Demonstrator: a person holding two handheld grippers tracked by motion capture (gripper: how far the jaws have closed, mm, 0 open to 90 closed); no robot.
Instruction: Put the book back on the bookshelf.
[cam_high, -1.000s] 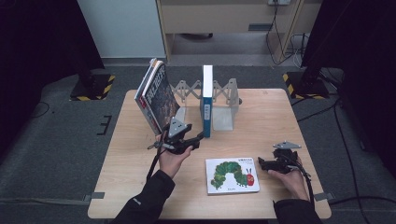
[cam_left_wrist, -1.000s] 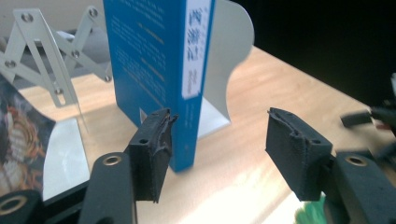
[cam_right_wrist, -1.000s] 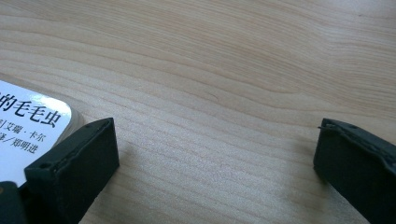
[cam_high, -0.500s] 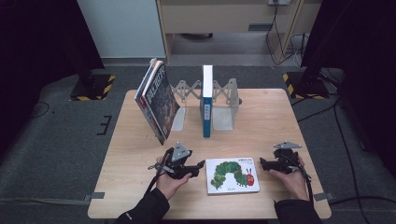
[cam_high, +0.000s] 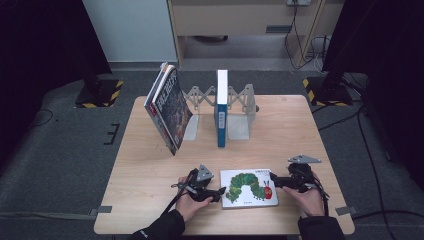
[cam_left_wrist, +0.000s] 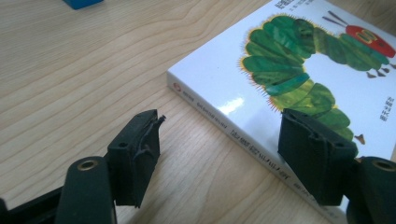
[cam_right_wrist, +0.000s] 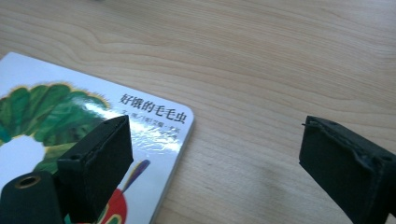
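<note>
Two hand-held grippers flank the caterpillar picture book (cam_high: 249, 187), lying flat at the tabletop's (cam_high: 150, 165) six o'clock edge. The left hand-held gripper (cam_high: 220, 192) has dropped from the book rack (cam_high: 220, 102) to the book's nine o'clock side, jaws just widening and empty; the right hand-held gripper (cam_high: 274, 181), at three o'clock, has narrowed slightly but stands apart. A two-sided lift looks imminent.

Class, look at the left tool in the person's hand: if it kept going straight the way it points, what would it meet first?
Most likely the caterpillar picture book lying flat on the table. The left tool stands open with the book's near edge just ahead between its jaws, not yet touching, though depth is hard to judge.
</note>
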